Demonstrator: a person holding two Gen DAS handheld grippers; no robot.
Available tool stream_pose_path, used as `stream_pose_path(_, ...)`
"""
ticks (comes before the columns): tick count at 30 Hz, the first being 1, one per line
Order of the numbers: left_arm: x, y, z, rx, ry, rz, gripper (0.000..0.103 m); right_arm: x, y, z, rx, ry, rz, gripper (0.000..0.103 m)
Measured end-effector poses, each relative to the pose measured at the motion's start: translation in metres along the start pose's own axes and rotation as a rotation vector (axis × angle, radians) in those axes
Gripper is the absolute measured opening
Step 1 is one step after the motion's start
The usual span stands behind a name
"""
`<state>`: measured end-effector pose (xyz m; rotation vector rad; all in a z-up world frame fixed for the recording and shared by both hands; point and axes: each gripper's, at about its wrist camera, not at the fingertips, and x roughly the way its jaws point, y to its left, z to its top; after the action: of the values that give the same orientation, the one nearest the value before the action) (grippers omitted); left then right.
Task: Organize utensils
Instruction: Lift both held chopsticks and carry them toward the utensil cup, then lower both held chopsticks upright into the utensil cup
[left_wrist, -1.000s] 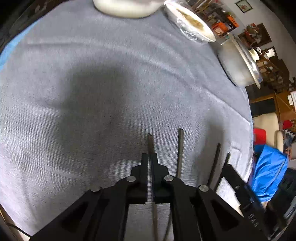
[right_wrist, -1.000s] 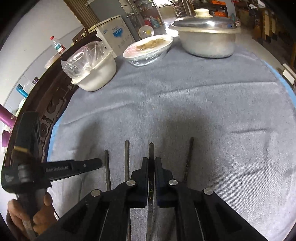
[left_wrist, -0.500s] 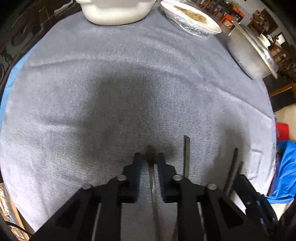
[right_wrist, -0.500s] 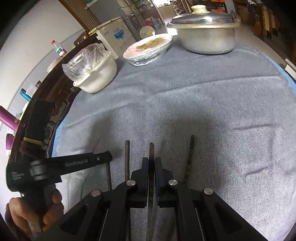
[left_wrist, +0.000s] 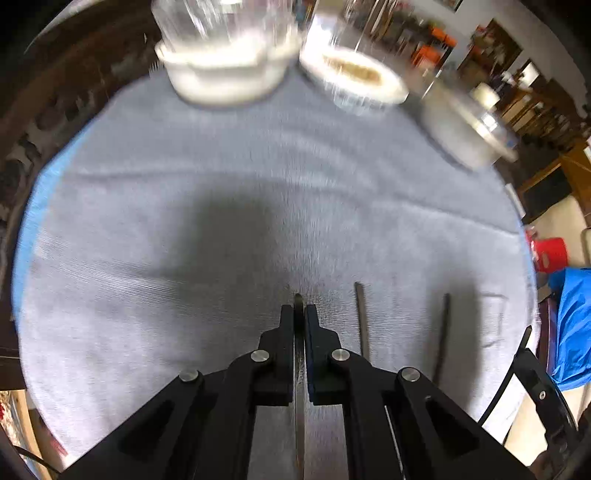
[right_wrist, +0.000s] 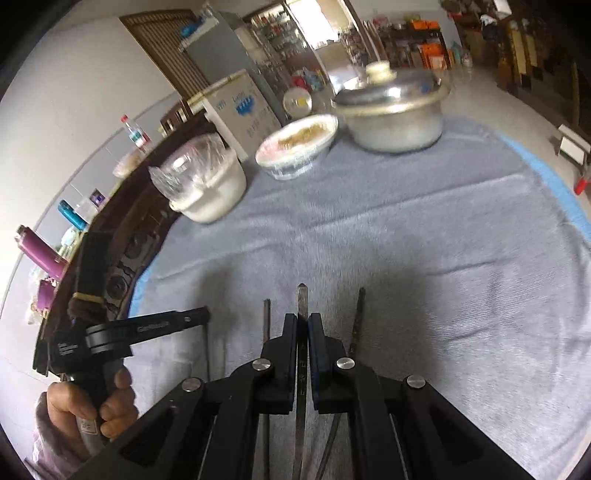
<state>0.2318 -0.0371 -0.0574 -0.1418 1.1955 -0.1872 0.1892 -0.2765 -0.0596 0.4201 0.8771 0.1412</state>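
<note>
Several thin dark metal utensil handles lie side by side on the grey cloth. My left gripper (left_wrist: 299, 314) is shut on one handle (left_wrist: 298, 301), whose tip pokes out past the fingertips. Two more handles (left_wrist: 360, 317) lie on the cloth to its right. My right gripper (right_wrist: 303, 321) is shut on another handle (right_wrist: 302, 299), held a little above the cloth. Loose handles lie on either side of it, one to the left (right_wrist: 266, 319) and one to the right (right_wrist: 357, 317). The left gripper also shows in the right wrist view (right_wrist: 199, 317), held by a hand at the lower left.
At the far edge stand a white bowl covered in plastic (right_wrist: 207, 184), a wrapped dish of food (right_wrist: 299, 147) and a lidded metal pot (right_wrist: 395, 110). A dark carved table rim (right_wrist: 122, 258) runs along the left. A blue cloth (left_wrist: 572, 325) hangs at the right.
My left gripper opened around a handle half a second ago and is now shut on it again. Both wrist views have tilted up and show more of the far dishes.
</note>
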Motion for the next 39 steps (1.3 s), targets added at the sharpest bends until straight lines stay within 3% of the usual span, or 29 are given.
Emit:
stream_pose_path(10,-0.141,0.021,-0.052,0.027,-0.362,-0.020,0.005,-0.109,0.036,-0.033,-0.078,-0.323,-0.072,0.007)
stream_pose_path(18,-0.219,0.021,-0.103,0.023,-0.556,-0.031,0.005,-0.183,0.060,-0.060,-0.103,-0.537,-0.097,0.007)
stream_pose_path(25,-0.275,0.020,-0.127,0.024,-0.670,-0.071,0.005,-0.241,0.087,-0.076,-0.154,-0.684,-0.091,0.007)
stream_pose_path(32,-0.320,0.009,-0.149,0.068,-0.743,-0.117,0.005,-0.266,0.106,-0.088,-0.198,-0.727,-0.043,0.007)
stream_pose_path(39,-0.342,-0.002,-0.166,0.107,-0.751,-0.196,0.005,-0.248,0.116,-0.103,-0.255,-0.674,-0.041,0.007)
